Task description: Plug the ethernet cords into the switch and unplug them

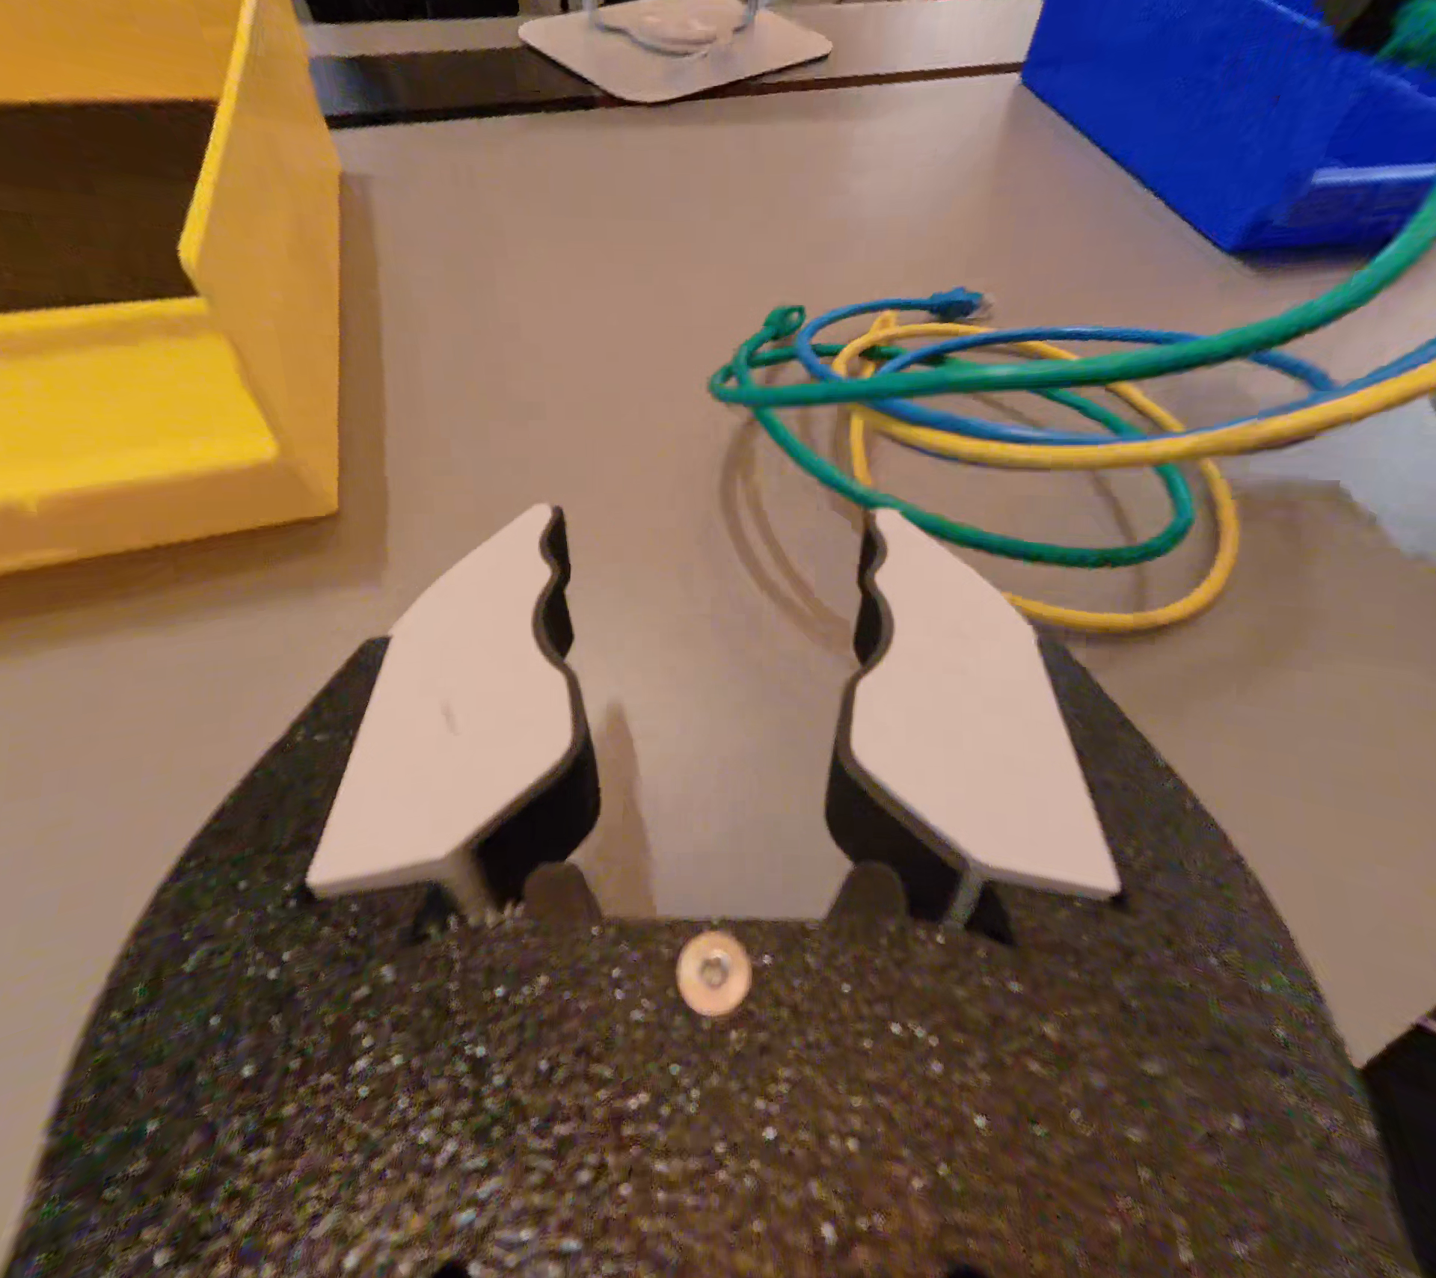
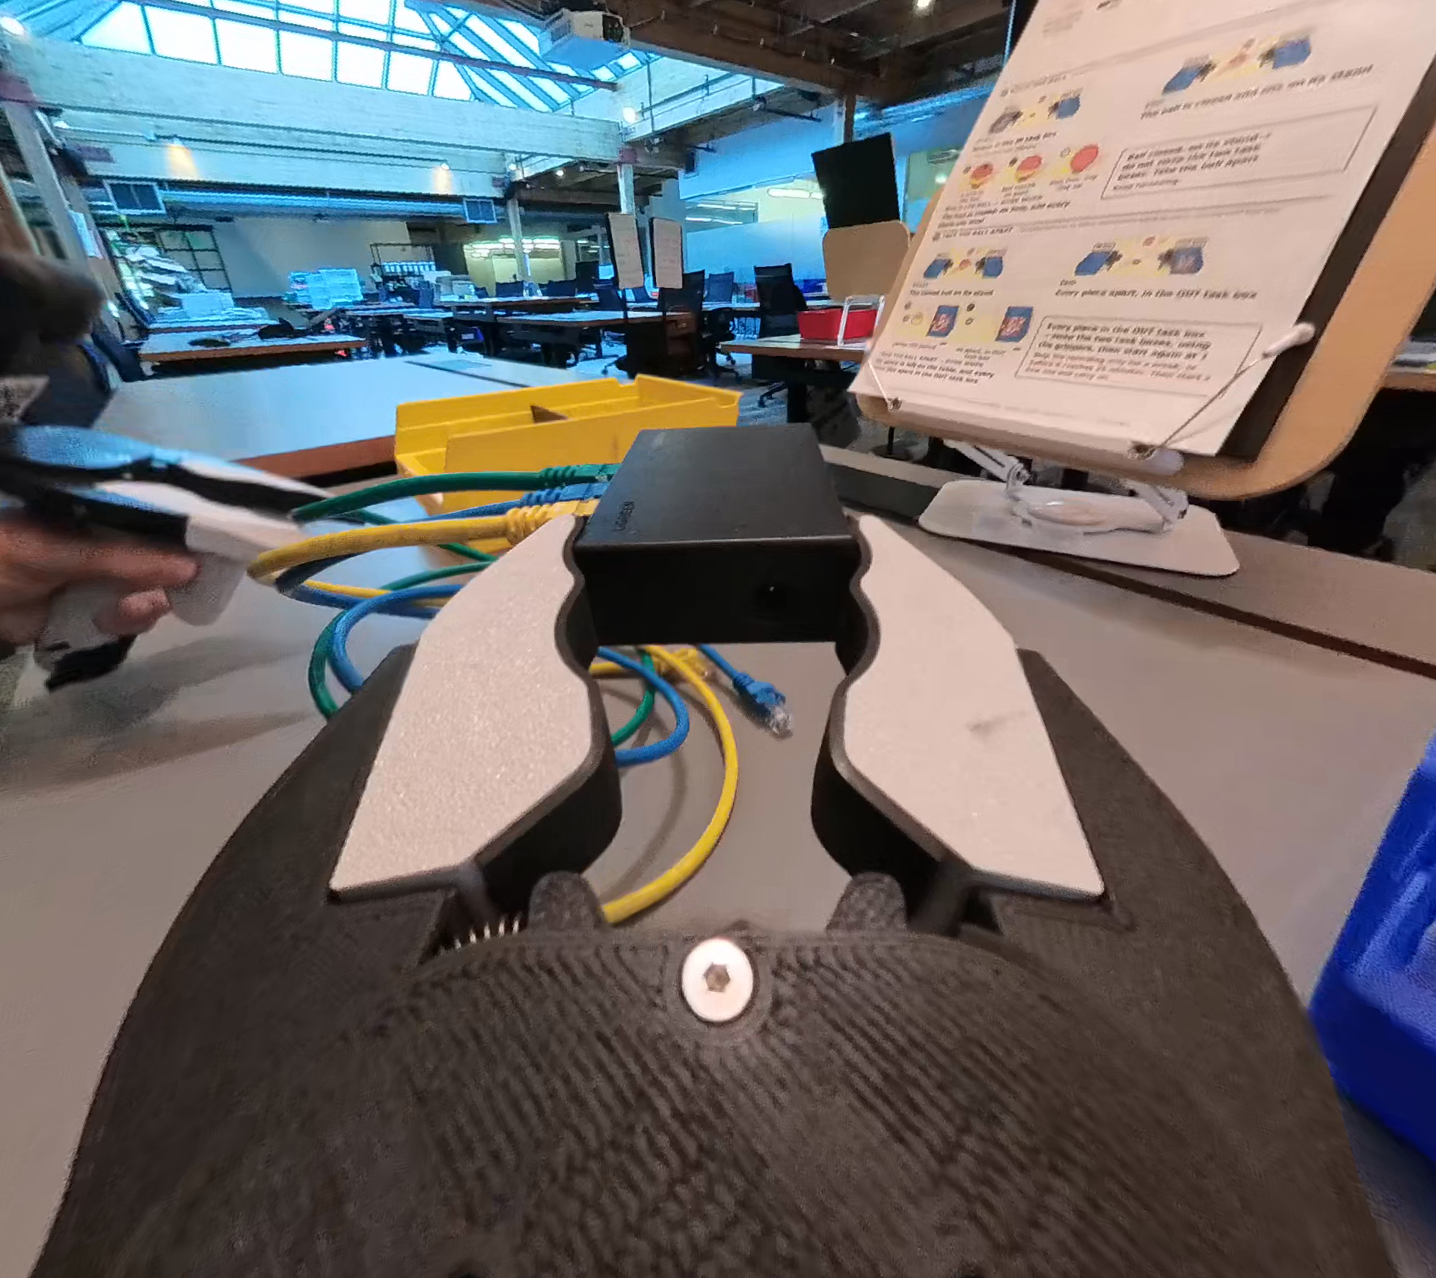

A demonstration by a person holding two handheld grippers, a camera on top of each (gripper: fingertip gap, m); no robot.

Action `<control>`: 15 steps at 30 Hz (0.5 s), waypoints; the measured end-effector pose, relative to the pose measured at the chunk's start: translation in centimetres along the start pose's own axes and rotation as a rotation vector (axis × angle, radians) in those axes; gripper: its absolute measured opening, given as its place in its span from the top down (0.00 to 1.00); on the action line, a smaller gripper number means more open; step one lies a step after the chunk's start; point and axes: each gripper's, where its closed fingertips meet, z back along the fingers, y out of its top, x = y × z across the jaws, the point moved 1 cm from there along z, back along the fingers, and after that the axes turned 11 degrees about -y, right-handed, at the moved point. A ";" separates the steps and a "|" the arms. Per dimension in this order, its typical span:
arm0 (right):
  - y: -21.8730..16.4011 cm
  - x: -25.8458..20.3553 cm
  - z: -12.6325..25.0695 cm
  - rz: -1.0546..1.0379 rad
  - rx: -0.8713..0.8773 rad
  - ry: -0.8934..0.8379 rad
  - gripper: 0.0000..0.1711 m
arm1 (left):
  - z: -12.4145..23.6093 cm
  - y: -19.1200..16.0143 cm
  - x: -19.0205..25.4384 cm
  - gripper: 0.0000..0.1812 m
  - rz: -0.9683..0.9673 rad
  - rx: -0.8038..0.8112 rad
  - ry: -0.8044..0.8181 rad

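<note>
Grey table point(image 1: 590, 324), cords point(image 1: 1033, 464), yellow bin point(image 1: 256, 339), blue bin point(image 1: 1212, 98)

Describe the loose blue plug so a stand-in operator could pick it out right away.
Start at the black switch, held off the grey table by the right gripper. Below it, the blue, green and yellow cords coil on the table. The loose blue plug lies at the coil's right edge with a clear tip, unlike the plugs seated in the switch.

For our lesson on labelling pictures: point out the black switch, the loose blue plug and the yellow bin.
black switch point(image 2: 715, 487), right wrist view, its top face.
loose blue plug point(image 2: 765, 701), right wrist view, its clear tip end.
yellow bin point(image 1: 268, 308), left wrist view, its side wall.
</note>
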 end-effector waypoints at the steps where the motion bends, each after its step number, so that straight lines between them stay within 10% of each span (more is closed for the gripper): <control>1: 0.6 0.0 -0.3 0.010 0.004 -0.002 0.64 | 0.0 -0.7 -0.5 0.60 0.019 -0.002 -0.005; 15: 22.1 5.2 -2.7 0.300 0.178 -0.166 0.64 | -3.5 -2.1 -1.3 0.62 0.050 -0.066 -0.057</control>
